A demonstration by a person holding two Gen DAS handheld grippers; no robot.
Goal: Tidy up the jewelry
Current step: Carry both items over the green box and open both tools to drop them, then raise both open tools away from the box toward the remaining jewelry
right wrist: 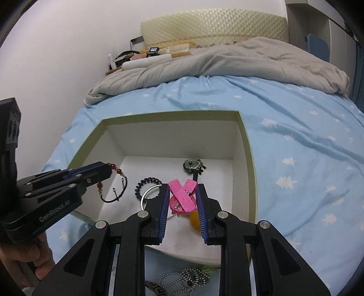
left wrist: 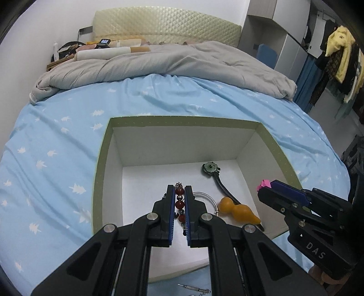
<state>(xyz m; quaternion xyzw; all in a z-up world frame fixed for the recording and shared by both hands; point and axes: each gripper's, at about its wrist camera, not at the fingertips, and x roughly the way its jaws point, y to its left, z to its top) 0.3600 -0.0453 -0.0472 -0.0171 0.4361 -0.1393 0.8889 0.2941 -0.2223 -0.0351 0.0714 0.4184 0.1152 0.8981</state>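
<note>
A red-beaded bracelet [left wrist: 179, 205] sat pinched in the left gripper [left wrist: 179, 193], marked "GenRobot.AI", while the right gripper [right wrist: 182, 193], marked "DAS", clamped a pink ribbed hair clip [right wrist: 183, 195] over the box [left wrist: 182, 120].

A bed with a pale blue sheet [left wrist: 68, 141] printed with white trees fills the room. A grey duvet [left wrist: 173, 63] lies bunched across its far half, below a quilted cream headboard [left wrist: 166, 25]. Two rolled pillows [left wrist: 102, 53] sit at the head on the left, with a small lit screen [left wrist: 105, 41] just behind them and a white bottle [left wrist: 55, 49] by the wall. Off to the right, clothes [left wrist: 341, 54] hang on a rack, yellow among dark ones, near a white wardrobe [left wrist: 284, 20].
</note>
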